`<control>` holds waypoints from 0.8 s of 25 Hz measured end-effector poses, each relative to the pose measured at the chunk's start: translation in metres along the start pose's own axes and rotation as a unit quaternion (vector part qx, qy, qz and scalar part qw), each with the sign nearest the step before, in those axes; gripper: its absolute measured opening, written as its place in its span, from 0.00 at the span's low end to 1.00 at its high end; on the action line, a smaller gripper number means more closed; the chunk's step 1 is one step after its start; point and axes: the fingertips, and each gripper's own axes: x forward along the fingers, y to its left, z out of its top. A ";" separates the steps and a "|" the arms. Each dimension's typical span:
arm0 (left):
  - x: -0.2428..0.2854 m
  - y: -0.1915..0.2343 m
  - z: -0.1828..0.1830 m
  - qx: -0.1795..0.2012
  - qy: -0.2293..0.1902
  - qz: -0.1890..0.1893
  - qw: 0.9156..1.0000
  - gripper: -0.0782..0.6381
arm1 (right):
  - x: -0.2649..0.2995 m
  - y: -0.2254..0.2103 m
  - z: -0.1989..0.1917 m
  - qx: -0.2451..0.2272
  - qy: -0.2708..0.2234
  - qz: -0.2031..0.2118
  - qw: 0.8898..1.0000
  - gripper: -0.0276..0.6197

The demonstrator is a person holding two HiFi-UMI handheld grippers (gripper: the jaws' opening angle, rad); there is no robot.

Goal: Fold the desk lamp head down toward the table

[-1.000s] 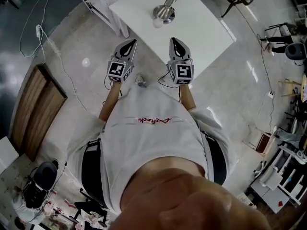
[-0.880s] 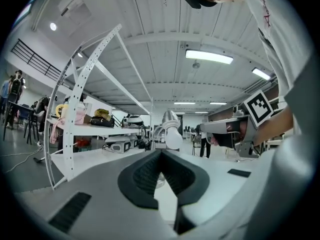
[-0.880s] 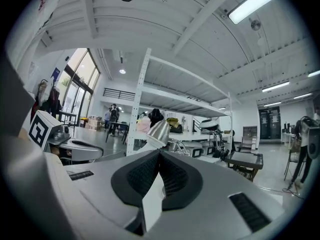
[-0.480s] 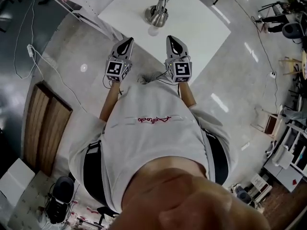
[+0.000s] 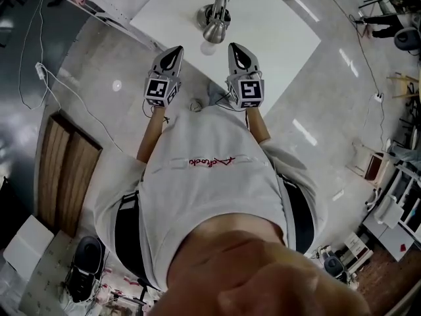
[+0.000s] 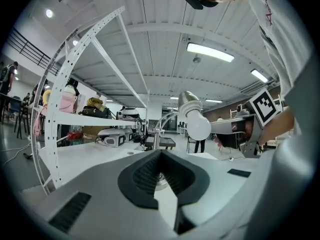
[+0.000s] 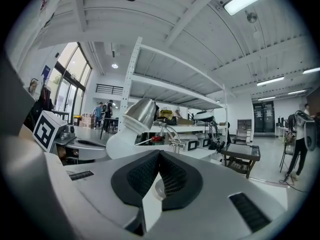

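Head view: desk lamp (image 5: 215, 20) stands on the white table (image 5: 283, 31), ahead of both grippers and roughly on the line between them. Its lamp head (image 5: 213, 31) is on the near side, bulb facing the person; the base sits behind it, farther off. So the lamp's long axis runs away from the person, stem rising from base to head.

Left gripper (image 5: 174, 52) and right gripper (image 5: 235, 49) sit side by side at the near table edge, both pointing forward at about level. Neither touches the lamp.

Left gripper view: fingers (image 6: 142, 176) closed together, nothing between them. The lamp head is up and to the right of them, tilted up, bulb bare.

Right gripper view: fingers (image 7: 175, 176) also pressed narrow and empty. The lamp head is up and to the left.

Judgement: the right gripper looks slightly nearer the head. The head is raised, so folding is not yet begun. The coming move needs a reach forward and inward, then a downward push on the shade.
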 end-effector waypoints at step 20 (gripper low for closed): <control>0.068 0.003 -0.043 -0.027 0.068 -0.019 0.997 0.15 | 0.028 -0.029 -0.051 0.039 0.055 0.016 0.998 0.08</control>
